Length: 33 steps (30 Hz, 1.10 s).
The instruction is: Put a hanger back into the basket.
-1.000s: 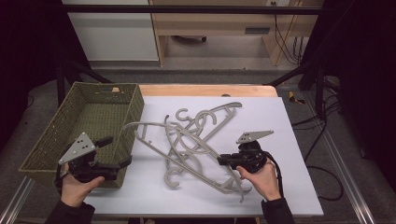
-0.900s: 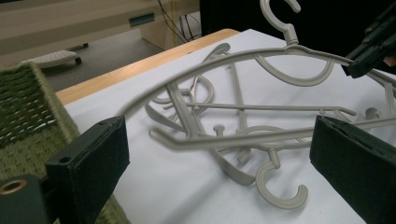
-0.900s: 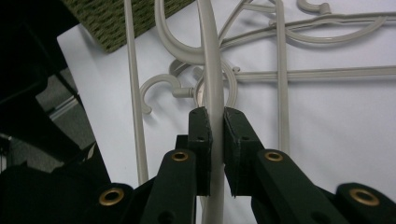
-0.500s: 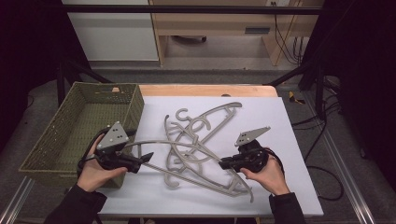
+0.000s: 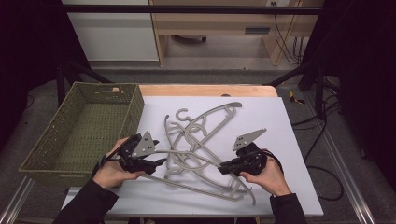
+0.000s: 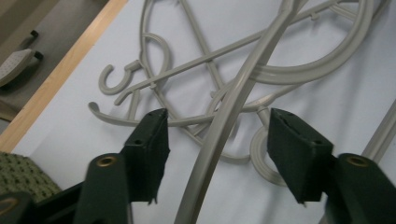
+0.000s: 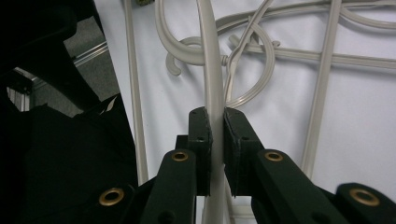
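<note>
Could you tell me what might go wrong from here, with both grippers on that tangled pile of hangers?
1. The held hanger is clamped by the right gripper, while the left gripper has just been closing with its fingers not yet touching the bar between them; it could miss or slip.
2. The pile of hangers is interlocked, so lifting one may drag others across the table.
3. The basket sits close to the left hand.

Overhead camera, two close tongs-mounted cameras
</note>
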Tool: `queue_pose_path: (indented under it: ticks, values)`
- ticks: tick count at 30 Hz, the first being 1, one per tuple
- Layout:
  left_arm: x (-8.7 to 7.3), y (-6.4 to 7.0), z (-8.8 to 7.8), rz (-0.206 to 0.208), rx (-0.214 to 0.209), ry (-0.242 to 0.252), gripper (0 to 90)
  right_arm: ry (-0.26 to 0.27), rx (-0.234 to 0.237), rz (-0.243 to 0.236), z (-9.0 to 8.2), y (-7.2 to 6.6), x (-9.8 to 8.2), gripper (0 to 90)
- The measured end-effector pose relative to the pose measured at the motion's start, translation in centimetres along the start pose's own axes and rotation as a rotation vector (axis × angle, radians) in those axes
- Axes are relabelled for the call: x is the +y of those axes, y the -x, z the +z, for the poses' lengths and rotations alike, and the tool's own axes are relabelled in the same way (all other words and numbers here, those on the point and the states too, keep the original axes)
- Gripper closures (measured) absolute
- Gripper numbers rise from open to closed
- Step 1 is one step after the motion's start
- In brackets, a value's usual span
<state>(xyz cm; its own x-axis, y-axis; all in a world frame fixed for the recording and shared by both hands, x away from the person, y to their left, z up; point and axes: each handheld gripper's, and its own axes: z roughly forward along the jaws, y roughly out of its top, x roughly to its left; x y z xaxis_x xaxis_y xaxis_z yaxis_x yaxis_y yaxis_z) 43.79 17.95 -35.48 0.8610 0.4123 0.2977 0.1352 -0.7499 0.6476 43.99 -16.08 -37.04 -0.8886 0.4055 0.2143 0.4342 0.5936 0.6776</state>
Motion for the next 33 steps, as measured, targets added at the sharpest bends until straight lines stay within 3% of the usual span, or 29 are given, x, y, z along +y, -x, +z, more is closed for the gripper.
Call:
queue_pose_path:
  ticks: [4,12,21,25,29,33]
  values:
    - [0.2,0.6,0.7,0.062,-0.015,-0.049,54.1,-0.016,-0.003,0.001,0.2,-0.2,0.0,82.4]
    - [0.1,1.5,1.3,0.113,0.0,-0.088,73.3,-0.052,0.023,-0.014,0.7,-0.3,0.1,82.4]
    - [-0.1,2.0,1.1,0.136,0.002,-0.099,76.1,-0.055,0.018,-0.025,0.7,-0.3,0.1,82.0]
    - [-0.4,2.2,0.7,0.11,-0.028,-0.083,77.7,-0.017,0.013,-0.031,0.4,-0.1,0.0,81.1]
    - [-0.6,2.7,0.5,0.116,-0.027,-0.074,79.0,0.001,0.02,-0.028,0.2,0.0,0.0,80.3]
    - [-0.7,3.5,0.2,0.118,-0.02,-0.067,80.4,0.017,-0.005,-0.022,-0.1,0.0,0.0,77.1]
